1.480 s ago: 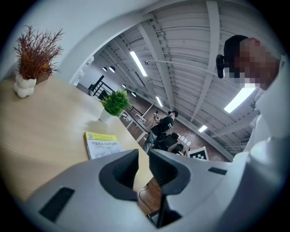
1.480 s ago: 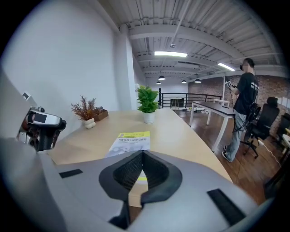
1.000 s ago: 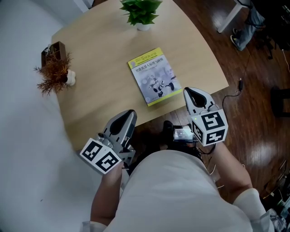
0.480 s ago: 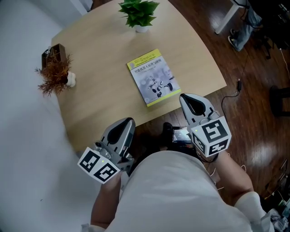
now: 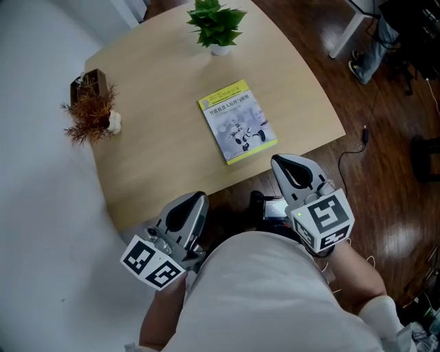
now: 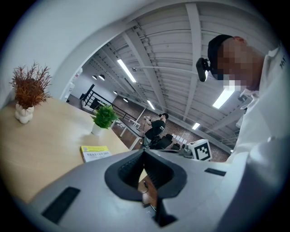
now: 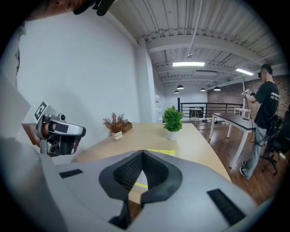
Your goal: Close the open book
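Book [image 5: 238,122] already lies shut on surface [image 5: 158,144]; left gripper [image 5: 194,199] and right gripper [image 5: 280,162] fingers clenched empty, so no contact needed

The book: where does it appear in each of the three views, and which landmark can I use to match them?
Head view: the book lies closed on the table, right of the middle, toward the near edge.
Left gripper view: book low, left of centre.
Right gripper view: only a yellow strip of the book shows, just below centre.
Shared landmark: the green plant stands beyond the book in all three.
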